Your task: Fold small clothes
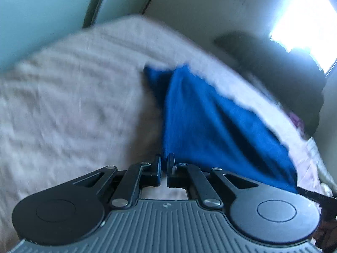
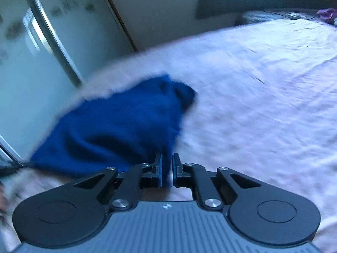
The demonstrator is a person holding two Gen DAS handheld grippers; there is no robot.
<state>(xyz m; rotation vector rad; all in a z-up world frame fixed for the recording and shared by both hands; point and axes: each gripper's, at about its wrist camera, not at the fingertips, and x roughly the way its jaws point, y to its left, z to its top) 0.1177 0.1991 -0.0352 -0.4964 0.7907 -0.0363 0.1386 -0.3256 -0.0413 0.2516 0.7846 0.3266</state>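
A small blue garment (image 1: 210, 122) lies on a pale bed sheet (image 1: 73, 97). In the left wrist view it stretches from my left gripper (image 1: 165, 162) away to the right, and the jaws are shut on its near left corner. In the right wrist view the same blue garment (image 2: 113, 126) spreads to the left of my right gripper (image 2: 167, 164), whose jaws are shut on its near right corner. The cloth sags in folds between the two grips. Both views are blurred.
The sheet (image 2: 263, 105) reaches far to the right. A glass sliding door (image 2: 31, 63) and a plain wall stand behind the bed. A dark pillow or headboard (image 1: 284, 73) sits at the bed's head, with a bright window (image 1: 309, 21) above it.
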